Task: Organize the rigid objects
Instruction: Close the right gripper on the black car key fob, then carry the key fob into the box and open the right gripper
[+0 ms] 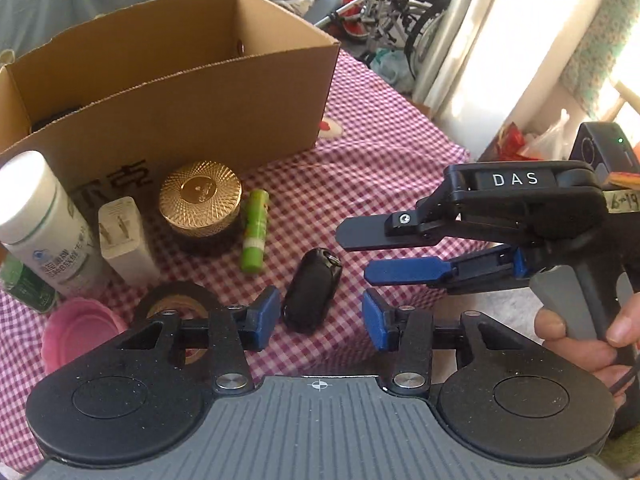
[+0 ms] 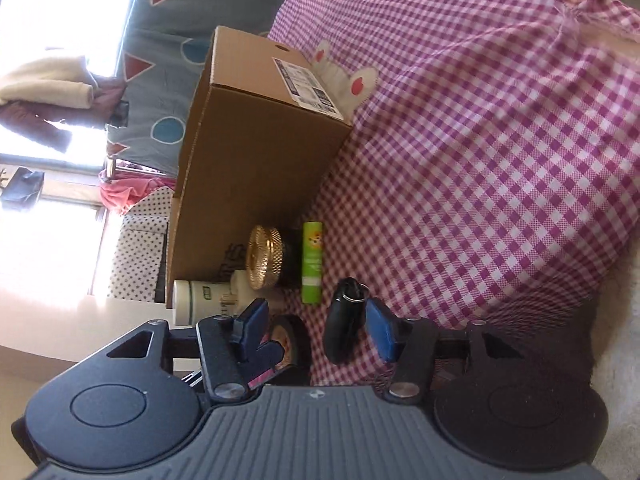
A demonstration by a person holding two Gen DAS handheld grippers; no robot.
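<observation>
A black key fob (image 1: 312, 296) lies on the pink checked cloth (image 1: 380, 168), between the blue pads of my left gripper (image 1: 320, 316). The jaws stand open, with a gap to the fob on each side. My right gripper (image 1: 356, 254) comes in from the right, held by a hand (image 1: 560, 328). Its tips are just right of the fob, open, with nothing between them. In the right wrist view the fob (image 2: 344, 332) with its key ring sits ahead of the right gripper (image 2: 318, 324), close to the right pad. An open cardboard box (image 1: 200, 100) stands behind.
In front of the box are a gold-lidded jar (image 1: 200, 200), a green tube (image 1: 254, 236), a white plug adapter (image 1: 124, 240), a white bottle (image 1: 44, 220), a pink cup (image 1: 80, 332) and a black tape roll (image 1: 176, 300). Wheelchairs (image 1: 380, 8) stand beyond the table.
</observation>
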